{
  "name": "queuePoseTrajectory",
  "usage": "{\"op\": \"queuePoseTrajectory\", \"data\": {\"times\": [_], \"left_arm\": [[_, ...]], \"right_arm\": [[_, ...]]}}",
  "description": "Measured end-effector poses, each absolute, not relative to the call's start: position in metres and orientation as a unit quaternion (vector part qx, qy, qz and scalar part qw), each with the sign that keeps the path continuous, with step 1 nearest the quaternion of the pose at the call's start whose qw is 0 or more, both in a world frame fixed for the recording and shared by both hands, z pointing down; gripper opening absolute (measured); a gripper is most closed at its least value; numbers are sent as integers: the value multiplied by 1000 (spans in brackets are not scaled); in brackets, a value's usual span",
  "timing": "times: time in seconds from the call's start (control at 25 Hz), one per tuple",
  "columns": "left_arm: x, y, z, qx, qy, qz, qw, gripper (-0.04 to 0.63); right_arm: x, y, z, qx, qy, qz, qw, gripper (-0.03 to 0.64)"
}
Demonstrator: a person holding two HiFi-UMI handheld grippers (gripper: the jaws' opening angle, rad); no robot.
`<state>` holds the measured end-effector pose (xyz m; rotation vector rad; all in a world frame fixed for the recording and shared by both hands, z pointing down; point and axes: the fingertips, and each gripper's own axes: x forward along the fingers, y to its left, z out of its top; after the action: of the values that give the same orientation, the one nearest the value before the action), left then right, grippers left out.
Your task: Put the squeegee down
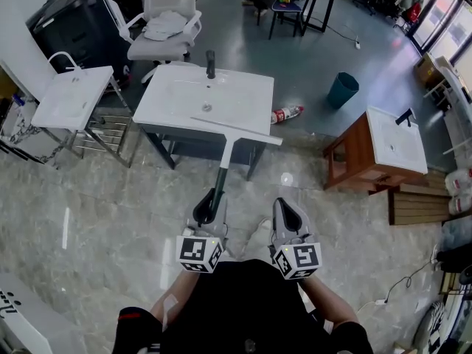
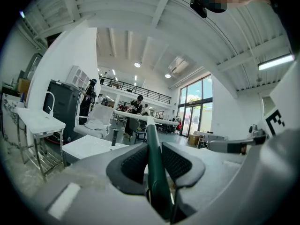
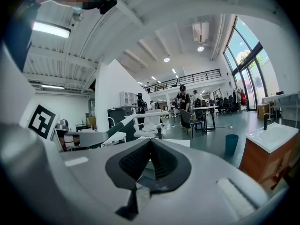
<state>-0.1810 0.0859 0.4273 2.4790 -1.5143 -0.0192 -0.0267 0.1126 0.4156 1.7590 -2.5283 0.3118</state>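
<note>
- Your left gripper [image 2: 153, 148] is clamping down on the squeegee [image 2: 154, 172]. The jaws are sitting partway open, and both black ribbed pads are pressing on the dark green handle from either side.
- Your right gripper [image 3: 150, 143] is carrying nothing. Its pads are meeting at the tips with only a small hollow behind them.
- In the head view both grippers, left [image 1: 211, 206] and right [image 1: 287, 211], are hovering side by side in front of you, each pointing forward and roughly level.
- The squeegee [image 1: 226, 153] is up in the air in that left grip, sticking straight out ahead of you.
- The handle is going from dark green at the grip to a white shaft, and it's ending in a long, thin, pale blade set crosswise like a T.
- From the head view the blade is overlapping the front edge of the white basin top [image 1: 177, 98], but I can't tell if it's touching.
- That basin top is looking smooth and glossy, a flat rectangle with a black faucet [image 1: 210, 63] at the back.
- The floor [image 1: 96, 220] underneath is showing up as shiny, marble-patterned tile.
- The gripper bodies are looking like matte grey plastic.
</note>
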Motion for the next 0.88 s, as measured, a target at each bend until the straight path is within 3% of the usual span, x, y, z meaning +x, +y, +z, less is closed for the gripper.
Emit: {"op": "queuePoseTrajectory", "data": {"times": [0.88], "left_arm": [[-56, -50, 437, 830, -540, 11, 137, 106]], "right_arm": [[105, -28, 435, 552, -823, 133, 24, 2]]}}
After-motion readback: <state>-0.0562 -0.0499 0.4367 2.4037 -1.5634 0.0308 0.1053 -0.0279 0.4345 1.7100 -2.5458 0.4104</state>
